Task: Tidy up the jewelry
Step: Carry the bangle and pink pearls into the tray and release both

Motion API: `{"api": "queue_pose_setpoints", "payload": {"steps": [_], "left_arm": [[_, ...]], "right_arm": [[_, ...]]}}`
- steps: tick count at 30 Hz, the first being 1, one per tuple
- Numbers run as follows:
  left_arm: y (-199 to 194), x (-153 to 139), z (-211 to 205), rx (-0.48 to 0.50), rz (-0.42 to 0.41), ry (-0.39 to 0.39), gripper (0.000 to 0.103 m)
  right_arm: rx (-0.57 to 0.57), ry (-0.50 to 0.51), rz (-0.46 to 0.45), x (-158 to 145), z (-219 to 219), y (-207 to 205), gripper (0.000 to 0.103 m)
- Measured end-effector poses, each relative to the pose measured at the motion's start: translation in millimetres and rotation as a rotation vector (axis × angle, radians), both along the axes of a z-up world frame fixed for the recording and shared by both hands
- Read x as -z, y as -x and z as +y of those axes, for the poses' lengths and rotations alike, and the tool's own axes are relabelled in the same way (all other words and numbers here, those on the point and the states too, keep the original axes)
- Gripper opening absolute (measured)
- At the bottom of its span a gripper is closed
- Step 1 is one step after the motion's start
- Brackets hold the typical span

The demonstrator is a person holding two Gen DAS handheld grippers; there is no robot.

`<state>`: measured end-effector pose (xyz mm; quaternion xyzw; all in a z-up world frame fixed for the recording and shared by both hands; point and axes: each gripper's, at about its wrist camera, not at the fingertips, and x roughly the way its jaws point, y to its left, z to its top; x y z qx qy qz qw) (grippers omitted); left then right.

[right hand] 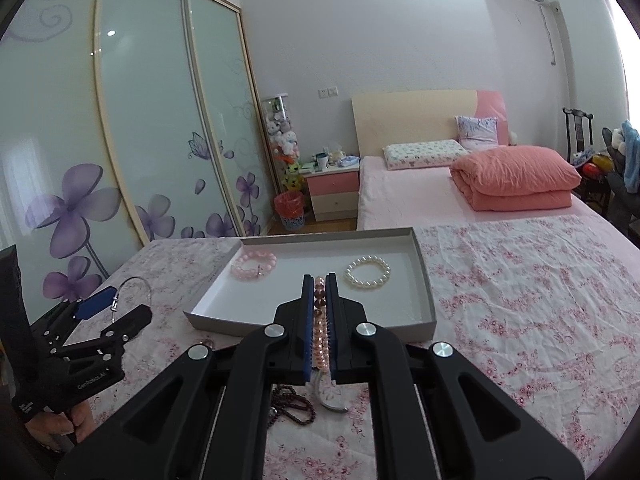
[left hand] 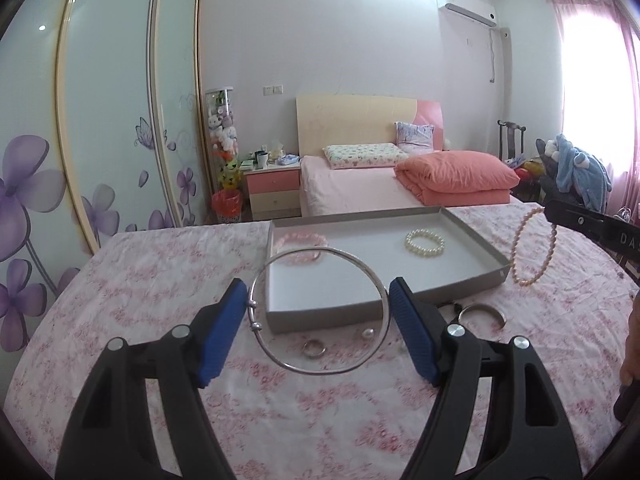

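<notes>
We take the grey tray (left hand: 472, 280) as our landmark. Our left gripper (left hand: 318, 302) holds the big silver bangle (left hand: 320, 312) across its width between the blue pads, raised just short of the tray's near edge, with the tray floor straight ahead. Our right gripper (right hand: 319, 312) is clenched on a pink bead strand (right hand: 320, 320), which runs lengthwise between the fingers and hangs as a loop at the tray's right edge. Its tips look poised over the tray's near wall, between the pink bracelet (right hand: 254, 265) and the white pearl bracelet (right hand: 367, 273), so we judge the right hand nearer to a drop.
</notes>
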<state>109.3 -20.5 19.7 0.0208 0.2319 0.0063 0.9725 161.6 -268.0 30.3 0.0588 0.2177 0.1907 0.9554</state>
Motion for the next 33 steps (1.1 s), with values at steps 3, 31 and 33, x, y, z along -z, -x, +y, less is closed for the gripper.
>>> {"api": "queue_pose_setpoints", "payload": {"steps": [3,31,33], "left_arm": [[-3,-2,-3,0.003,-0.006,0.000,0.071],[-158,9,-4,-0.027,0.084,0.045,0.071],[-172,19,-3,-0.030,0.119,0.045,0.071]], "right_arm": [[-0.007,0.001,-0.021,-5,4,4,0.007],[0.013,-0.029,0.055,5,30,-135,0.007],[0.016,-0.032,0.092,15,31,-148,0.007]]}}
